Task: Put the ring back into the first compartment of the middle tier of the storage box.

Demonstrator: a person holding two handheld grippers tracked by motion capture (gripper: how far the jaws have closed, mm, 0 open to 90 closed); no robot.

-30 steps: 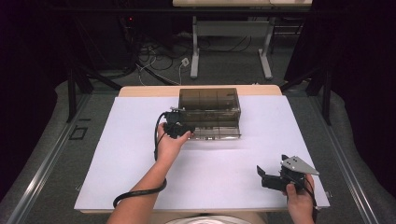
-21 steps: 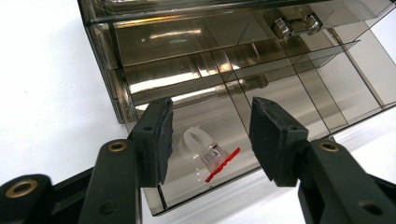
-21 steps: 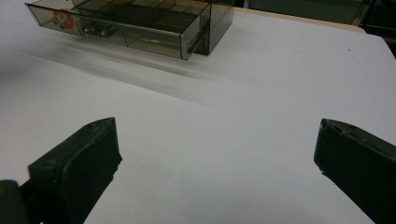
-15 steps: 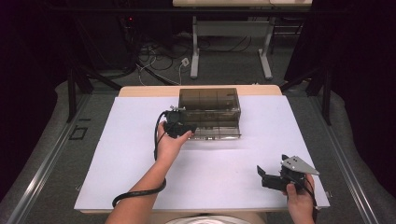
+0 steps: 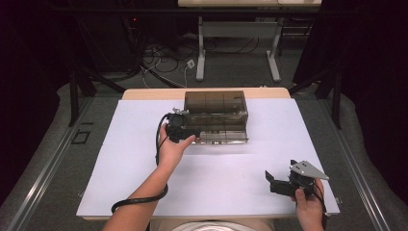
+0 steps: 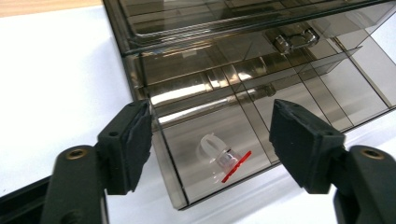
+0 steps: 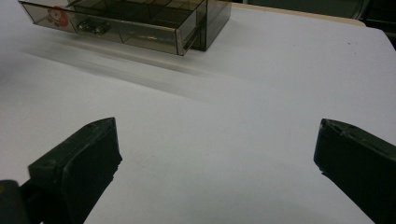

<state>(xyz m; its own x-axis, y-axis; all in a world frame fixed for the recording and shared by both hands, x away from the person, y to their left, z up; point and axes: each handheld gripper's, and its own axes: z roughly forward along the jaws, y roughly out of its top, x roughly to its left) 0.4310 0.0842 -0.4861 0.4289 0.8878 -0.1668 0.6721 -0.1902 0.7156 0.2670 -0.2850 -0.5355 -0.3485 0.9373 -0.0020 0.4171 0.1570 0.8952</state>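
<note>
At the lower right of the high view the right gripper rests on the white table, jaws wide apart. Mid-frame, the left gripper, jaws apart, straddles the smoky box's open drawer, where a clear ring lies. No readable writing.

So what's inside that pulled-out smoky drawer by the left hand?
In the drawer's nearest compartment lies a small clear plastic piece with a red strip. The next compartments look bare. Glare and the box above hide the rear compartments.
</note>
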